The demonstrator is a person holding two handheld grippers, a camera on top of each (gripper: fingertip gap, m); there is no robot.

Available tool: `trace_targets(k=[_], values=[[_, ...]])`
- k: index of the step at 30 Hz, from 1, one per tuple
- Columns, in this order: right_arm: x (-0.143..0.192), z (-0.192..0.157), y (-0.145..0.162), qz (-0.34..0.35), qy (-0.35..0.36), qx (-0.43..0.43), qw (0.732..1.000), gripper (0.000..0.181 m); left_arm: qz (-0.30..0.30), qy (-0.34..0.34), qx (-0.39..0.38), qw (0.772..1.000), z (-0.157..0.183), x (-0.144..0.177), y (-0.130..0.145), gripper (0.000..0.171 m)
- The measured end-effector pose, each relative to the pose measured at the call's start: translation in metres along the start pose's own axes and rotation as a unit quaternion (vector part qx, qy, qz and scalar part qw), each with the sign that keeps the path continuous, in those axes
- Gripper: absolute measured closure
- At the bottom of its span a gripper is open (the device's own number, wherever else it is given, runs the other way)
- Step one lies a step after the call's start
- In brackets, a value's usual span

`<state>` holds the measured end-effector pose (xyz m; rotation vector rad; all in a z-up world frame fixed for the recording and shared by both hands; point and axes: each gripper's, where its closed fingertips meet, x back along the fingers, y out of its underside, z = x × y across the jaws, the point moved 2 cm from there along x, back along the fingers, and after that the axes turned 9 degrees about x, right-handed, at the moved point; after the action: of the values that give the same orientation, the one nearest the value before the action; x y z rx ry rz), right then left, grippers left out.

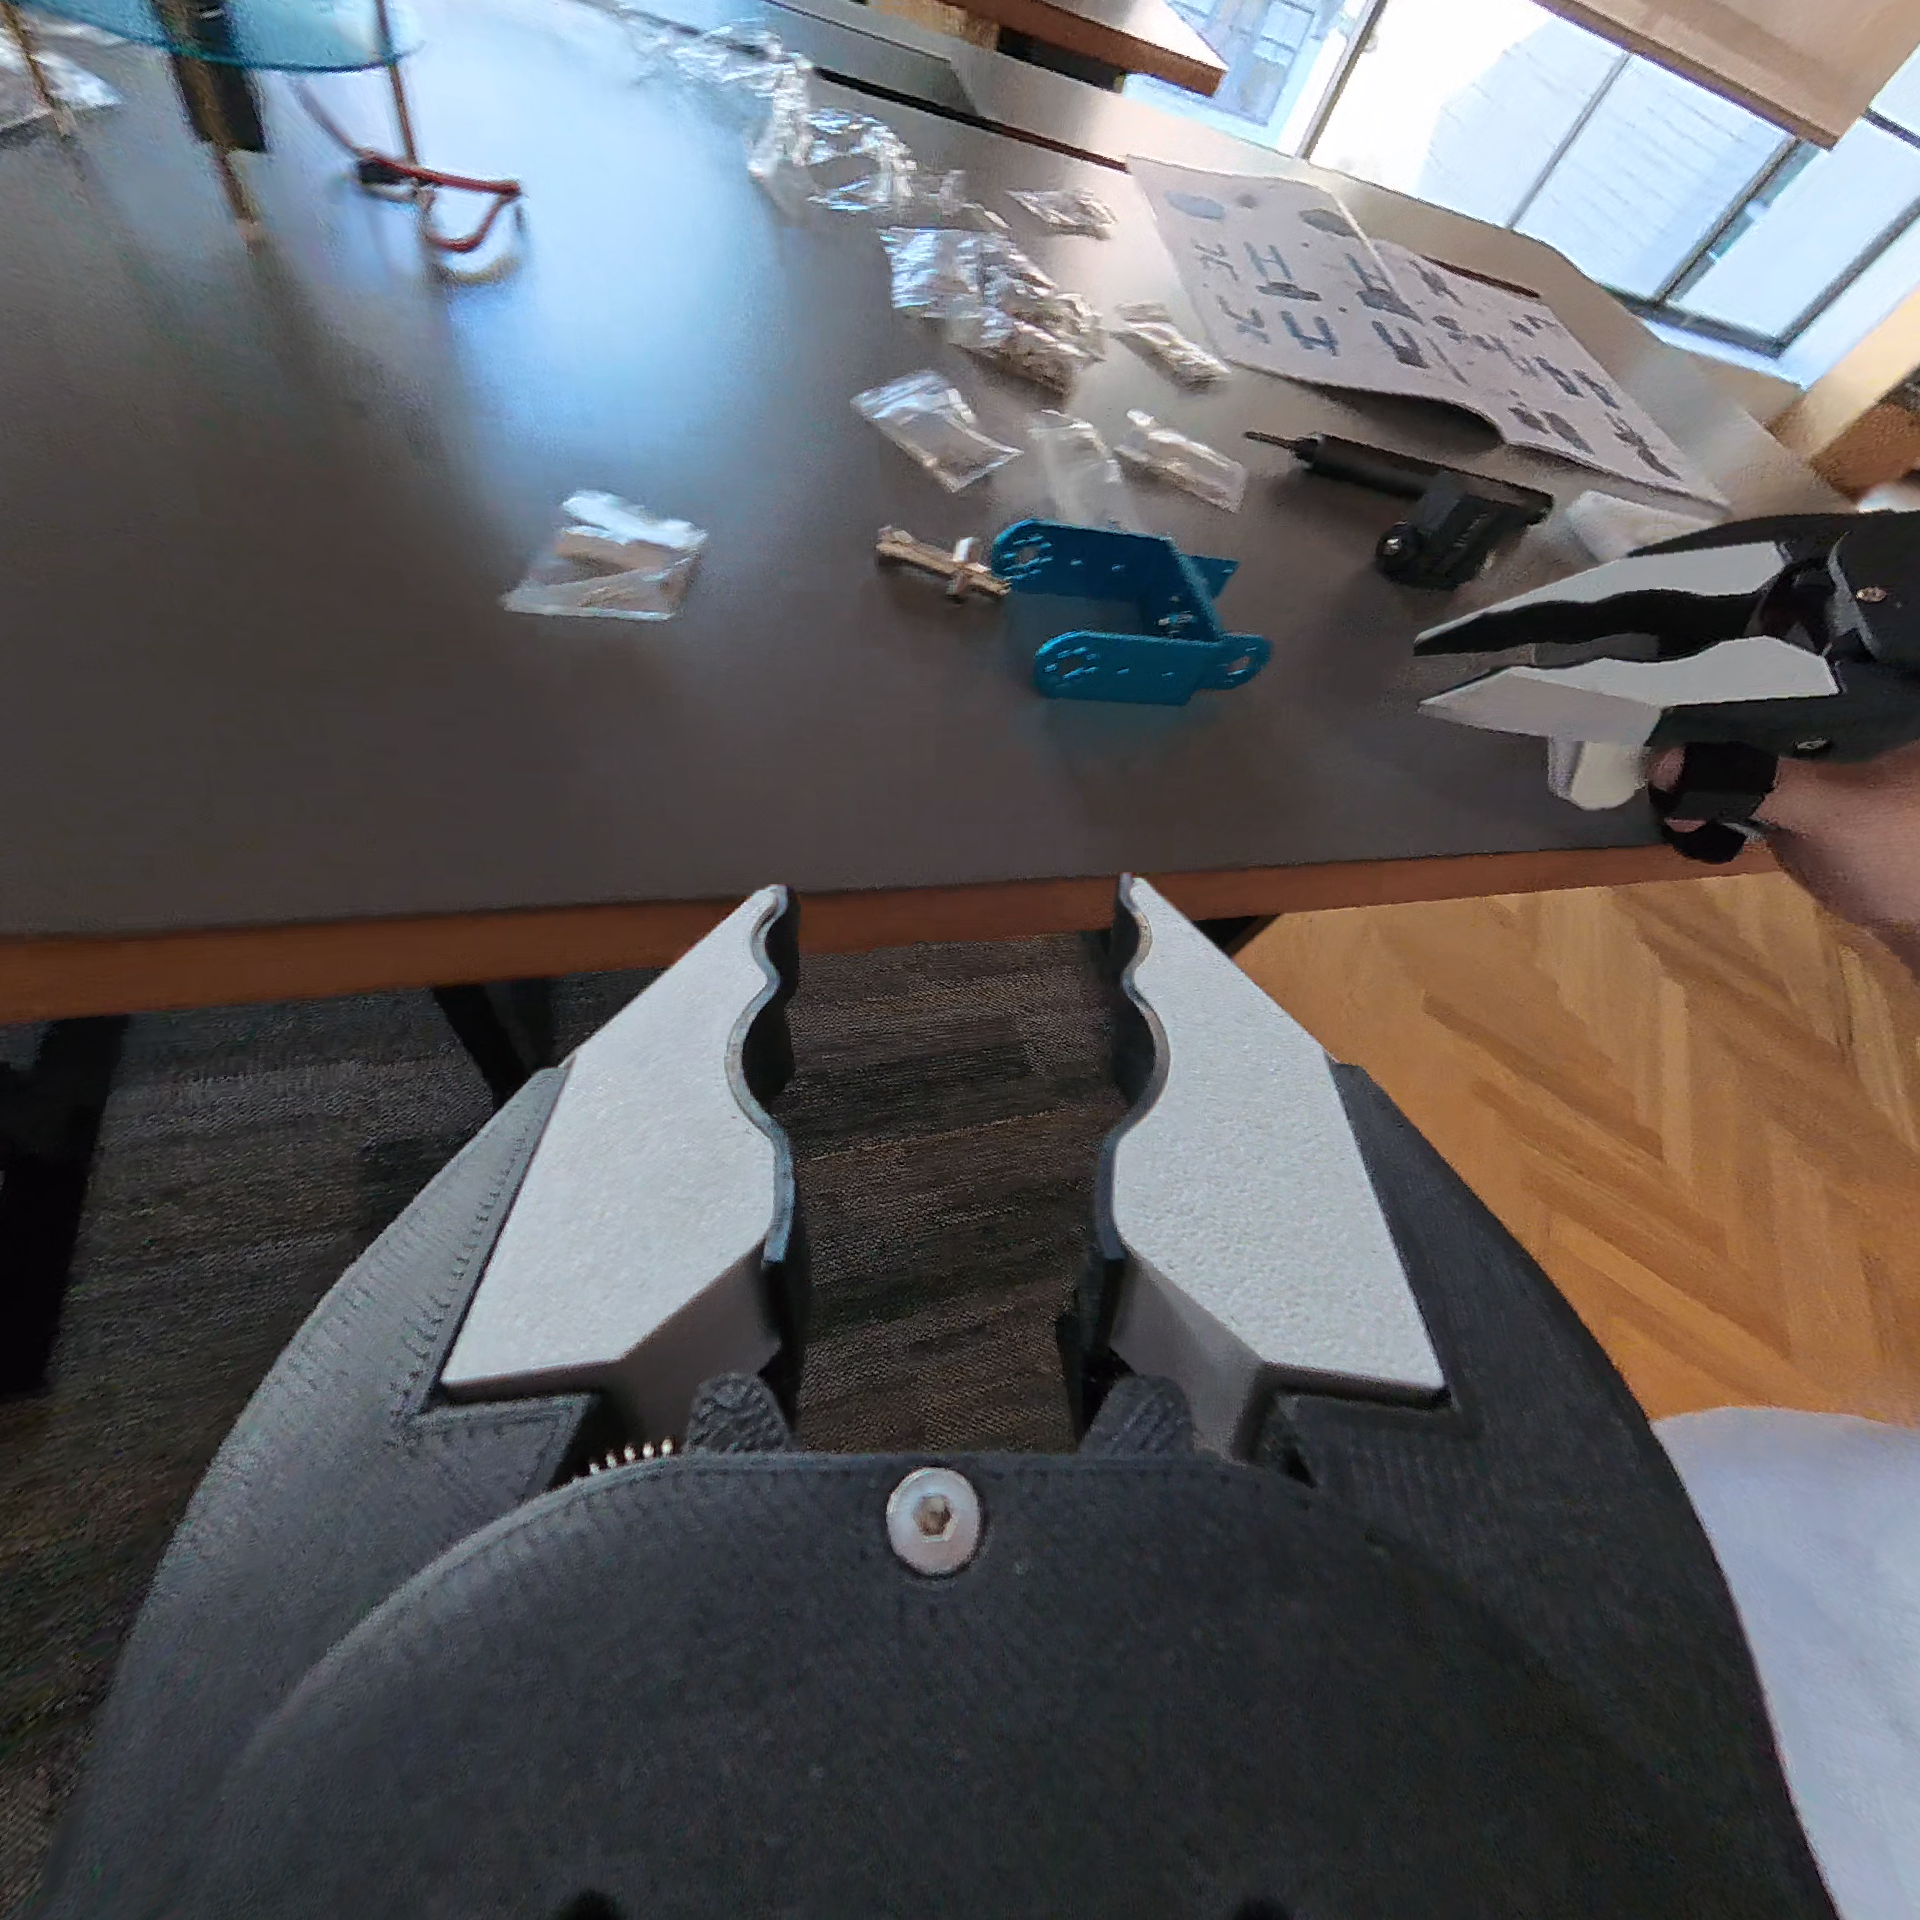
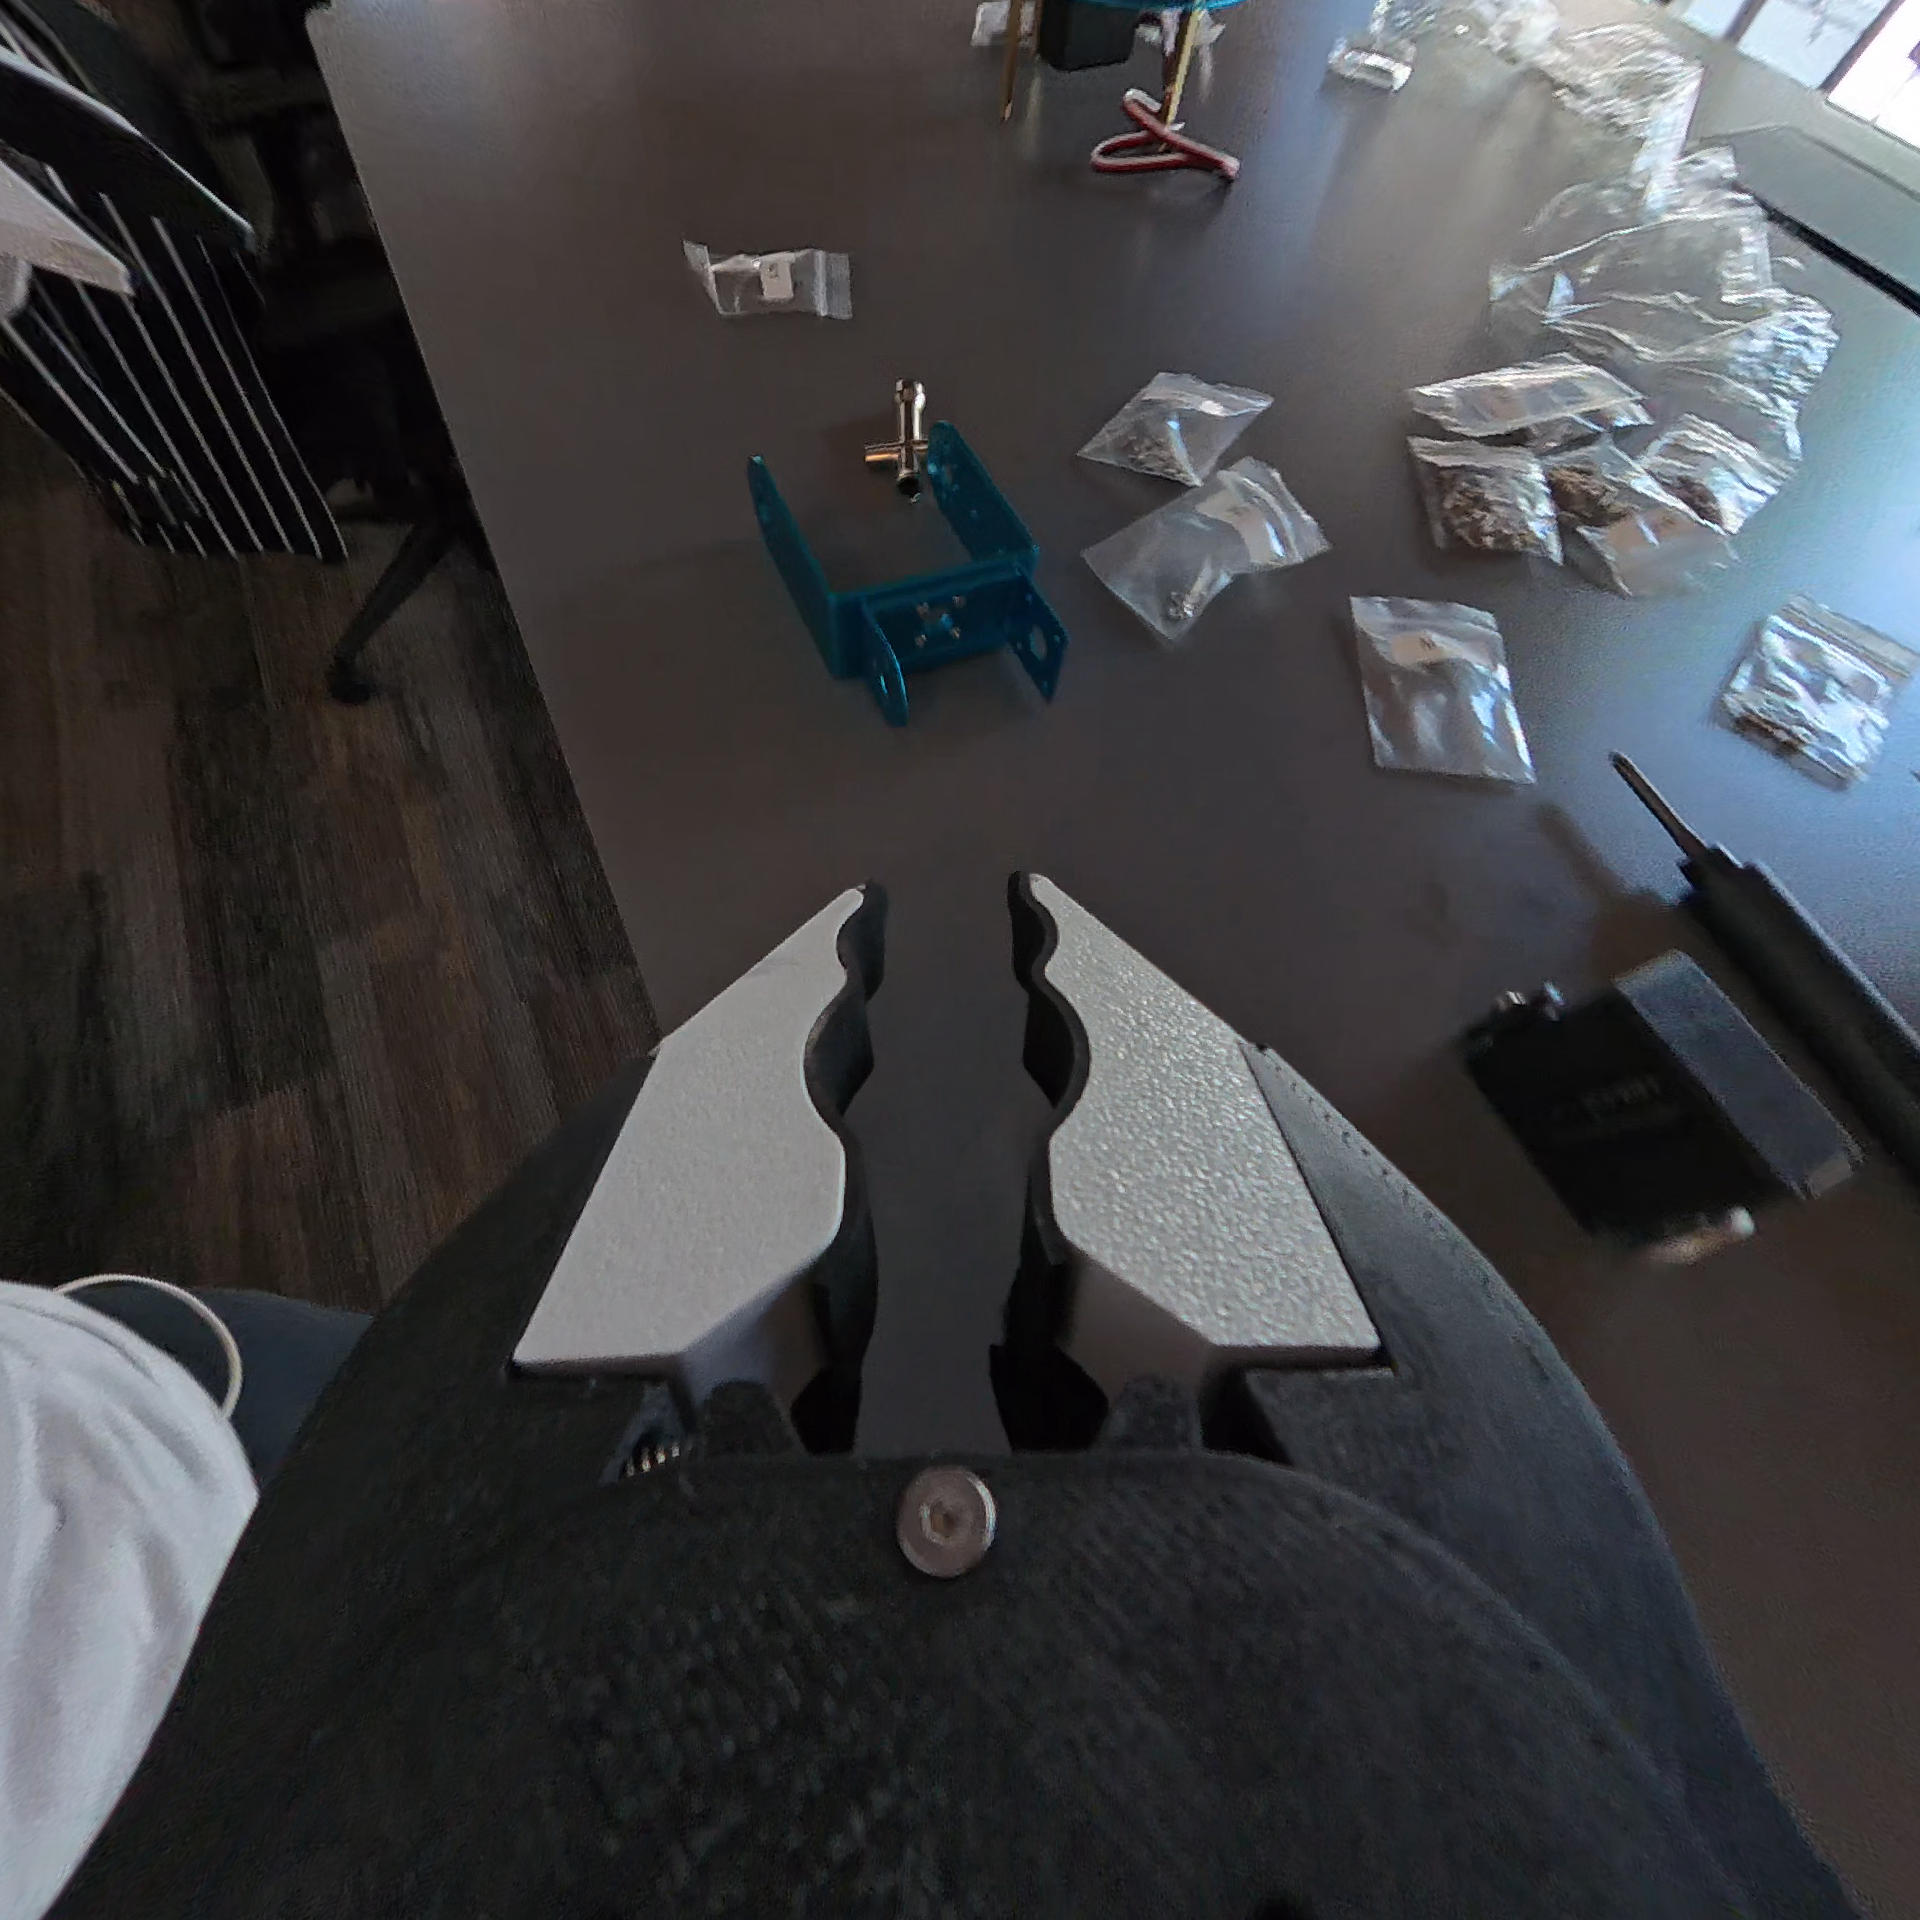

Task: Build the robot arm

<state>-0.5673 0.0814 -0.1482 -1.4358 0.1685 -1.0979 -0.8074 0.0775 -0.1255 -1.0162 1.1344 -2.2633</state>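
Note:
A blue metal bracket (image 1: 1127,613) lies on the dark table (image 1: 364,675), with a small silver cross-shaped tool (image 1: 935,566) touching its left end. Both show in the right wrist view too: the bracket (image 2: 914,592) and the silver tool (image 2: 896,442). My left gripper (image 1: 951,899) is open and empty, held off the table's near edge, over the floor. My right gripper (image 2: 945,894) is open and empty above the table, pointing at the bracket from a short distance. It also shows at the right of the left wrist view (image 1: 1439,675).
Several small clear bags of hardware (image 2: 1496,488) lie right of the bracket, one bag (image 2: 769,278) beyond it. A black box-shaped part (image 2: 1652,1101) and a screwdriver (image 2: 1787,935) lie at right. A printed paper sheet (image 1: 1392,312), red-white wires (image 1: 457,208) and a glass stand (image 1: 208,31) stand farther off. The gap from one gripper's tips to the other's is roughly 25 centimetres.

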Motion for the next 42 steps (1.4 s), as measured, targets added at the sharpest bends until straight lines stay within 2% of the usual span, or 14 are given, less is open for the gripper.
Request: trace_targets(k=[5, 8, 12, 16, 18, 21, 24, 27, 31, 34, 36, 39, 42], values=[[0.052, 0.022, 0.026, 0.036, 0.037, -0.039, 0.998, 0.149, -0.011, 0.017, -0.060, 0.998, 0.068, -0.036, -0.011, 0.110], [0.102, 0.051, 0.058, 0.039, 0.077, -0.052, 0.995, 0.142, -0.018, 0.035, -0.089, 0.995, 0.122, -0.069, -0.012, 0.105], [0.189, 0.109, 0.115, 0.020, 0.150, -0.092, 0.984, 0.131, -0.022, 0.064, -0.113, 0.991, 0.209, -0.127, -0.011, 0.094], [0.278, 0.177, 0.176, 0.000, 0.246, -0.150, 0.957, 0.114, -0.031, 0.099, -0.141, 0.985, 0.302, -0.196, -0.011, 0.083], [0.313, 0.211, 0.202, -0.009, 0.286, -0.177, 0.942, 0.101, -0.037, 0.106, -0.158, 0.981, 0.346, -0.232, -0.015, 0.076], [0.348, 0.262, 0.229, -0.027, 0.330, -0.214, 0.919, 0.096, -0.038, 0.105, -0.141, 0.984, 0.401, -0.290, -0.027, 0.062], [0.363, 0.307, 0.250, -0.061, 0.371, -0.225, 0.899, 0.079, -0.069, 0.109, -0.119, 0.984, 0.448, -0.341, -0.023, 0.061], [0.358, 0.340, 0.269, -0.088, 0.383, -0.239, 0.888, 0.069, -0.083, 0.082, -0.146, 0.982, 0.472, -0.386, -0.017, 0.061], [0.334, 0.360, 0.293, -0.111, 0.350, -0.301, 0.880, 0.063, -0.123, -0.007, -0.203, 0.972, 0.462, -0.430, -0.009, 0.067], [0.322, 0.368, 0.309, -0.144, 0.339, -0.311, 0.876, 0.059, -0.183, -0.033, -0.181, 0.966, 0.453, -0.449, 0.006, 0.067], [0.318, 0.378, 0.312, -0.139, 0.347, -0.315, 0.872, 0.059, -0.200, -0.049, -0.169, 0.964, 0.448, -0.457, 0.013, 0.068], [0.317, 0.397, 0.308, -0.113, 0.367, -0.317, 0.867, 0.058, -0.186, -0.056, -0.144, 0.970, 0.451, -0.469, 0.008, 0.070], [0.316, 0.416, 0.309, -0.102, 0.379, -0.329, 0.859, 0.053, -0.145, -0.073, -0.103, 0.981, 0.456, -0.487, -0.011, 0.068]])
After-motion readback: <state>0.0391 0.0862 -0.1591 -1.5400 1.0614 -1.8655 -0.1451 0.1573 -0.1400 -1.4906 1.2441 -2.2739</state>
